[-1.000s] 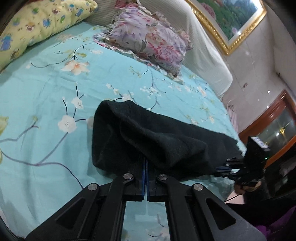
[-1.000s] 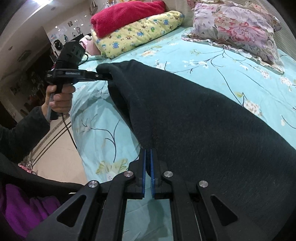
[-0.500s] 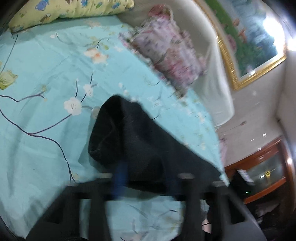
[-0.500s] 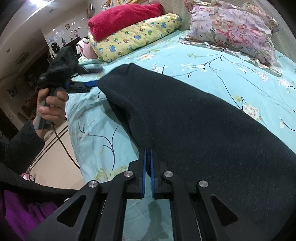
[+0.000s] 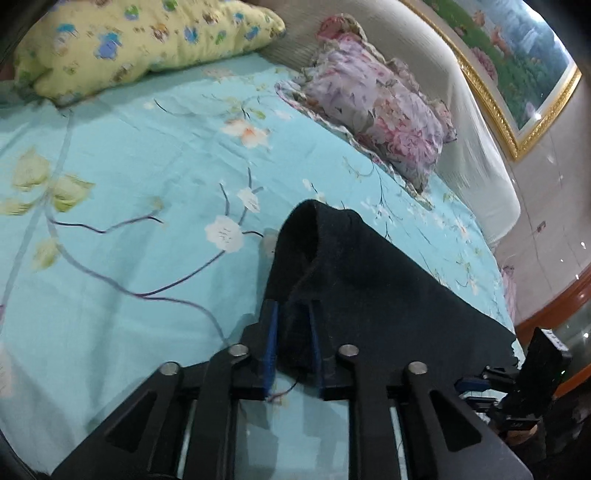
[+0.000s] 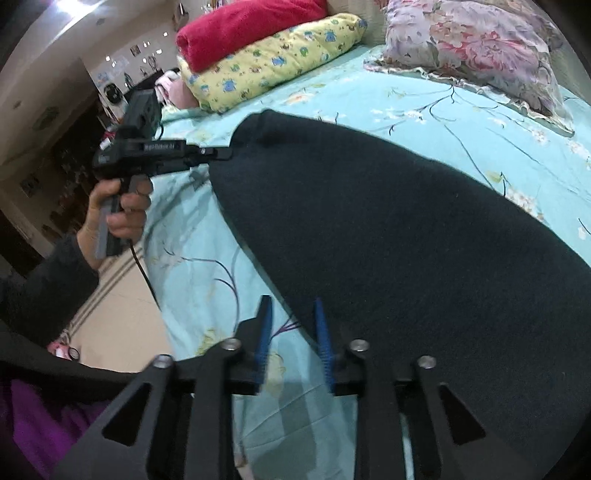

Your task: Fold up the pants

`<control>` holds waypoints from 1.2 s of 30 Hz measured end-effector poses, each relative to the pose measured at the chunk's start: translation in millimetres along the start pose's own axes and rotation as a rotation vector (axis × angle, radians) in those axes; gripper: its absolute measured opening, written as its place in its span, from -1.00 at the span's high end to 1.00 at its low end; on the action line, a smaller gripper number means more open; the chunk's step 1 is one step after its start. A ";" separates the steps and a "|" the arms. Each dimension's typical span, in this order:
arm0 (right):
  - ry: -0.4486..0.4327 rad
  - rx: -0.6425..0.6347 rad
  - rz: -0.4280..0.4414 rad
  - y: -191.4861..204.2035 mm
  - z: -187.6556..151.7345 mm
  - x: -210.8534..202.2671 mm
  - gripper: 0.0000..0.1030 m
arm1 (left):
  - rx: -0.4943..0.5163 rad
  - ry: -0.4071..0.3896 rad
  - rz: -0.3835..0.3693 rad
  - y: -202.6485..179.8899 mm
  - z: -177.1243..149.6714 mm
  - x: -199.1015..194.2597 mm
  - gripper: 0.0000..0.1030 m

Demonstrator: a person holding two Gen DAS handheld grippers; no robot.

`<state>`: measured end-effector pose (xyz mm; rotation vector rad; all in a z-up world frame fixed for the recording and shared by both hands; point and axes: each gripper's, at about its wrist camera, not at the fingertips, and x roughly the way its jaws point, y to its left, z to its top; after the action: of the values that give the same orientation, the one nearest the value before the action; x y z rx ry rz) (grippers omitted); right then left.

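Dark pants [image 6: 388,229] lie folded on the bed [image 5: 147,177], on a turquoise floral sheet, their long edge running between the two tongs. Left tongs [image 5: 291,347]: jaws apart and closing slightly, a fold of the pants' corner between the blue pads; contact with the pads cannot be judged. Right tongs [image 6: 291,339]: jaws opening, pants' edge just at the right pad, bare sheet showing in the gap. A hand [image 6: 118,214] grips the left handle. Beyond the pants: floral pillow [image 5: 376,114], yellow patterned pillow [image 5: 140,40], red blanket [image 6: 247,26] on top of it.
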<state>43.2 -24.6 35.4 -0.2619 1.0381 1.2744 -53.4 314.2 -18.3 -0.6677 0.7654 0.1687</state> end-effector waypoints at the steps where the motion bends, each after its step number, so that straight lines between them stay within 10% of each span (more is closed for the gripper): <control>1: -0.015 0.004 0.007 -0.8 2.7 -7.2 0.33 | -0.003 -0.013 0.028 -1.8 -1.7 -6.0 0.37; 4: -0.062 0.020 0.005 -5.7 12.2 -24.3 0.33 | -0.028 -0.027 0.051 -4.1 -9.5 -19.6 0.03; 12: -0.153 0.245 -0.028 -72.4 57.1 -47.0 0.33 | -0.127 0.054 -0.008 -15.0 -38.3 -12.3 -0.07; 27: 0.129 0.436 0.164 -164.5 85.0 35.0 0.34 | -0.142 0.062 -0.018 -16.8 -9.0 25.5 -0.07; 31: 0.172 0.379 0.139 -156.8 85.2 43.4 0.60 | -0.133 0.035 -0.013 -20.8 -4.0 36.7 0.03; 36: 0.151 0.193 -0.006 -114.0 84.9 28.3 0.76 | -0.094 0.004 -0.005 -33.4 -5.6 36.2 0.60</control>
<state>182.0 13.7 18.9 -0.2154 1.2805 1.1529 -18.2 281.2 -29.6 -0.7593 0.7635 0.2002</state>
